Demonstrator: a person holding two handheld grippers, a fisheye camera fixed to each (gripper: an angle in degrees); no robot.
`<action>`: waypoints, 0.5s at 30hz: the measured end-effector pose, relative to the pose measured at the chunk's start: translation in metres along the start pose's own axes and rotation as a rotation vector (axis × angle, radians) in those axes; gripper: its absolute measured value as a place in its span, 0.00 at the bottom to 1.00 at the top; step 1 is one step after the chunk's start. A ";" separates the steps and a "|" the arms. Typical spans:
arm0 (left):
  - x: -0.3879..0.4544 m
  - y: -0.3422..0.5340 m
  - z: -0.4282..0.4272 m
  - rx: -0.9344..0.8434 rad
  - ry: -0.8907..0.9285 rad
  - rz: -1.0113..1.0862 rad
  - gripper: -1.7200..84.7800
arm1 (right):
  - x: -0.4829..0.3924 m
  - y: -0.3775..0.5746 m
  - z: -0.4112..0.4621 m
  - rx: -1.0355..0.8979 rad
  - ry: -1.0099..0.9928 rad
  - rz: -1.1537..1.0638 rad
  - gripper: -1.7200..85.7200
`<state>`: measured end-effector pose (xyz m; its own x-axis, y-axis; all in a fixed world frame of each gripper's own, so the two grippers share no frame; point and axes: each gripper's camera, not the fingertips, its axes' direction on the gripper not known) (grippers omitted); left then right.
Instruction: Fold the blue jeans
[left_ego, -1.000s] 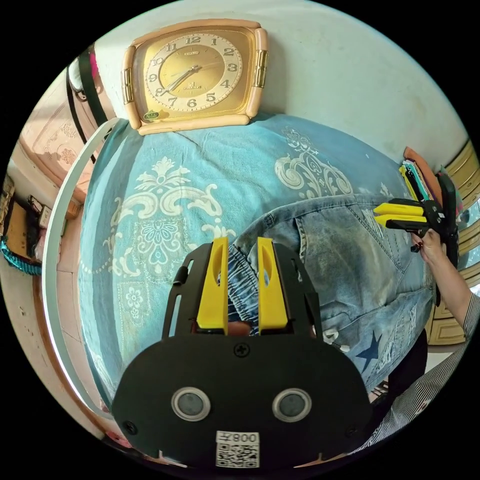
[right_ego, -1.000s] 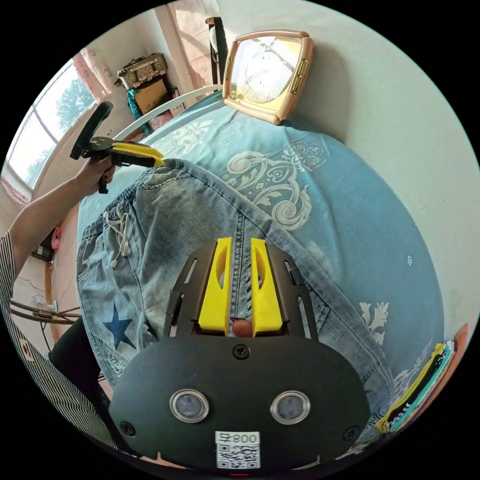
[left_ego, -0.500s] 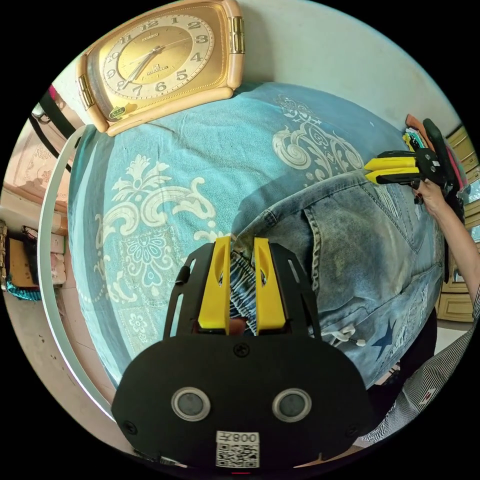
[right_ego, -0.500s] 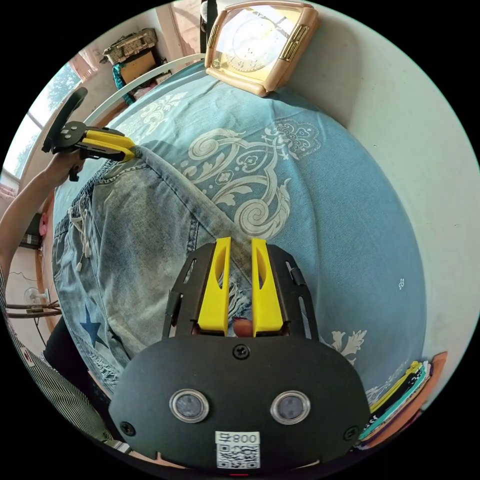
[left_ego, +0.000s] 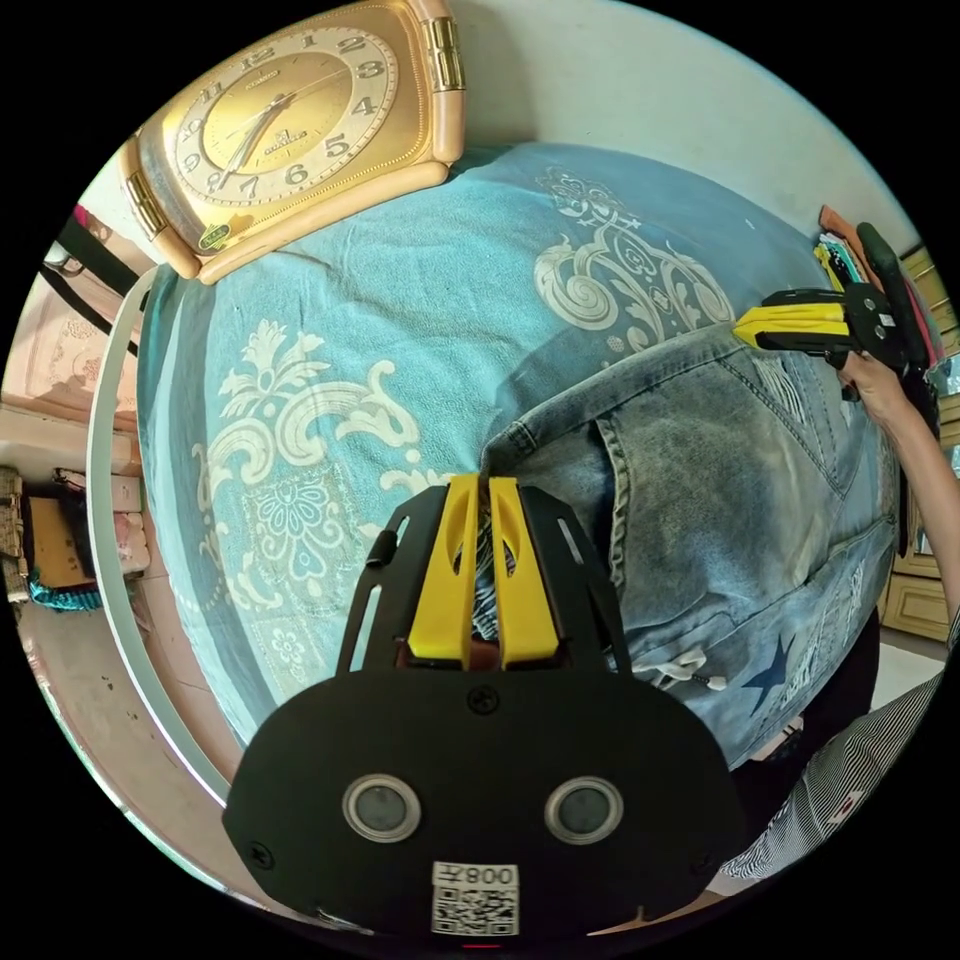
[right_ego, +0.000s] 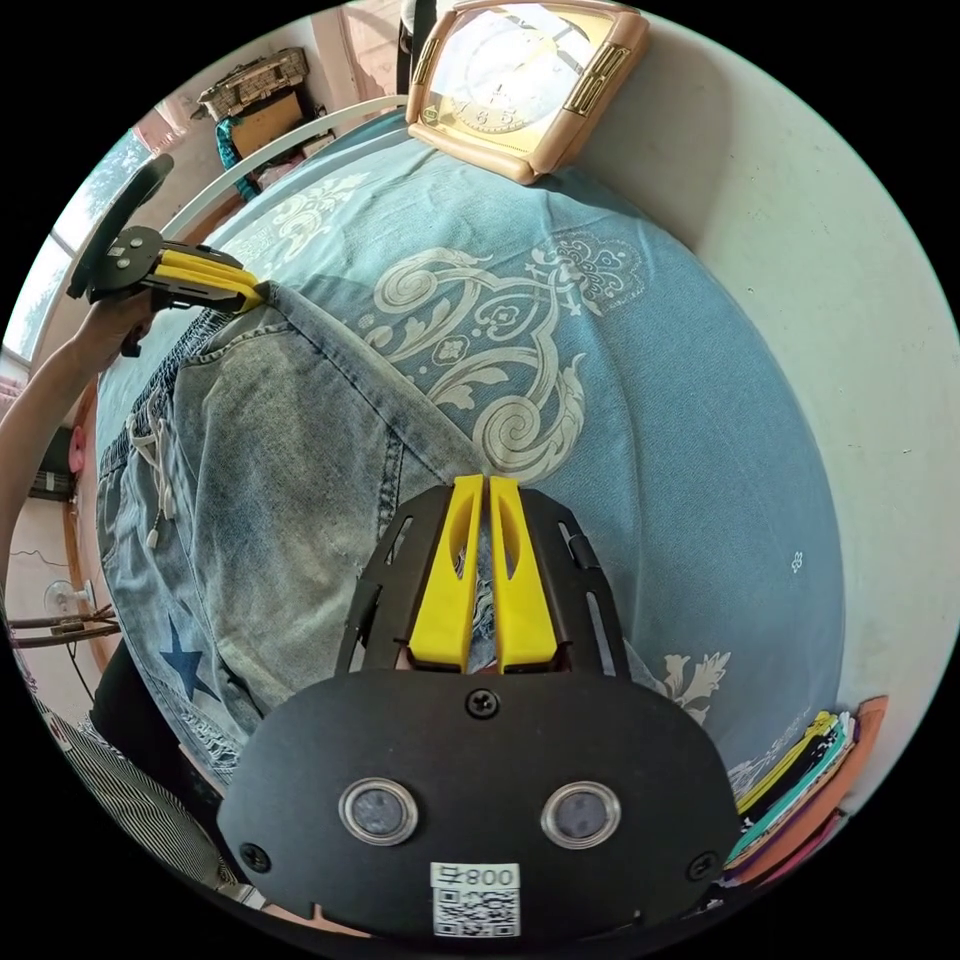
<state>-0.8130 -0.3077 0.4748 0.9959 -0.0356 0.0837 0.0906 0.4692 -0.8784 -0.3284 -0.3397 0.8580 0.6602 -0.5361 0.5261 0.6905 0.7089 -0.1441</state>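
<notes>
Light-washed blue jeans (left_ego: 720, 480) with a dark star patch (left_ego: 768, 677) and a white drawstring lie spread on a teal patterned bedspread (left_ego: 330, 330). My left gripper (left_ego: 483, 482) is shut on the waistband corner, with denim pinched between its yellow jaws. My right gripper (right_ego: 483, 480) is shut on the jeans' (right_ego: 270, 450) far edge at a frayed part. The right gripper (left_ego: 742, 324) also appears in the left gripper view, held by a hand at the cloth's edge. The left gripper (right_ego: 258, 292) appears in the right gripper view at the waistband corner.
A large gold-faced clock (left_ego: 290, 120) leans against the pale wall at the head of the bed. A white bed rail (left_ego: 110, 470) curves along one side. A stack of coloured flat items (right_ego: 800, 790) lies at the bed's corner. A striped sleeve (left_ego: 850, 790) is nearby.
Both pairs of jaws have shut on the denim; a second ago they stood open over it. Both grippers have moved toward the jeans' far edge.
</notes>
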 end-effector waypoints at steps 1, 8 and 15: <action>0.001 0.002 -0.003 0.004 0.000 -0.012 0.04 | -0.002 0.001 -0.001 -0.002 0.000 0.004 0.03; 0.006 0.020 -0.029 0.055 0.006 -0.061 0.04 | -0.007 0.017 -0.012 0.023 -0.057 0.054 0.02; 0.016 0.046 -0.052 0.098 0.002 -0.075 0.03 | -0.021 0.043 -0.038 0.078 -0.062 0.078 0.02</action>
<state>-0.7927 -0.3328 0.4113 0.9864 -0.0755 0.1462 0.1635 0.5490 -0.8197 -0.3015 -0.3156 0.8092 0.6896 -0.4501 0.5673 0.6110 0.7822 -0.1221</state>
